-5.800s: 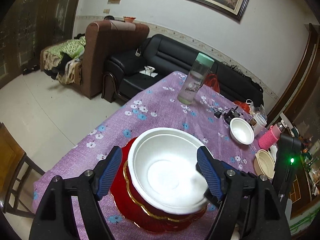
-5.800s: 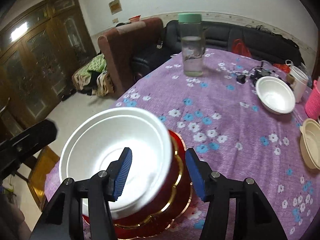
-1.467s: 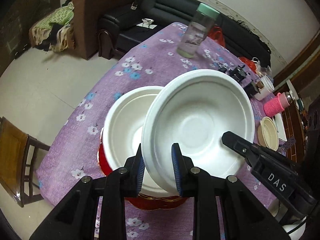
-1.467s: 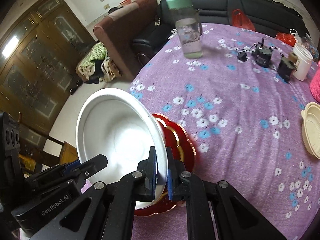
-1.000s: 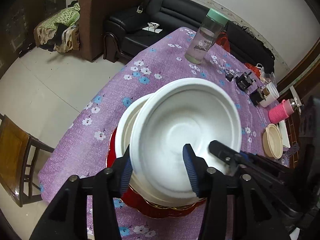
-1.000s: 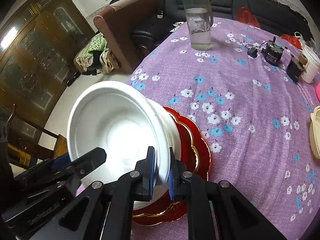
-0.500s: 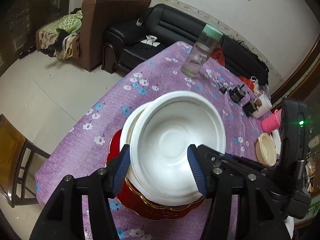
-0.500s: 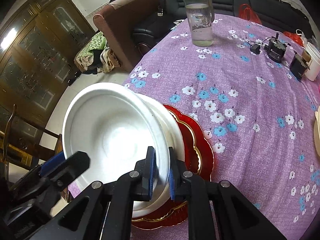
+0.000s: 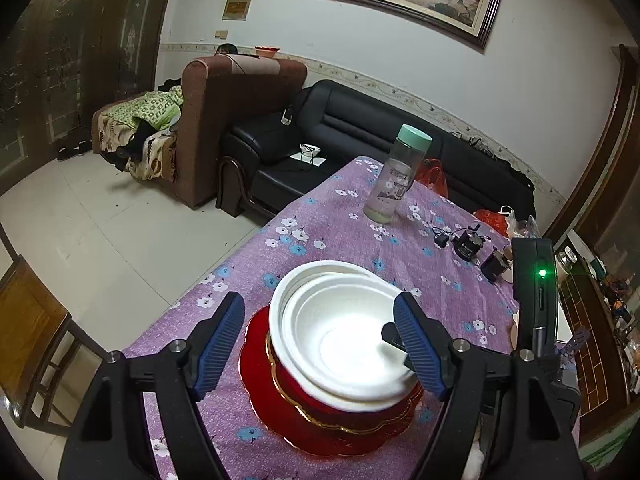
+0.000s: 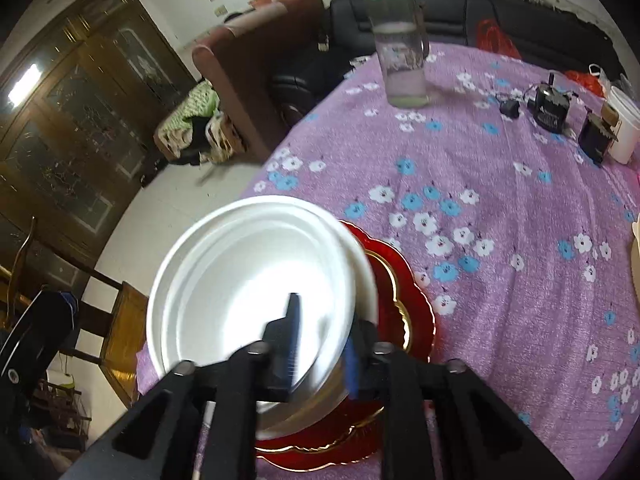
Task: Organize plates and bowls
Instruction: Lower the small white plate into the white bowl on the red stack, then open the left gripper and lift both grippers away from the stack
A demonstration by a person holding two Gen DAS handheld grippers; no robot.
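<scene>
Top bowl [image 9: 352,340]: white, it sits inside a second white bowl [image 9: 304,280] on the red plate [image 9: 276,408], a little off-centre, so the stack is not yet even.
Right claw [image 10: 320,340]: fingers apart with the bowl's rim between them; whether they grip it, I cannot tell.
Left claw [image 9: 320,344]: wide open, empty, either side of the stack, probably to steady it.
Table [image 10: 500,216]: purple flowered cloth; water bottle [image 10: 400,44] stands well apart.

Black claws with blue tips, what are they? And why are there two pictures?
They are grabbing tools that a person holds, one in each hand. Each has two fingers and a camera looking along them, so each picture is one tool's view. The left gripper is open around two nested white bowls. These sit on red dishes on a flowery tablecloth. The fingers of the right gripper straddle the top bowl's rim; blur hides whether they pinch.
</scene>
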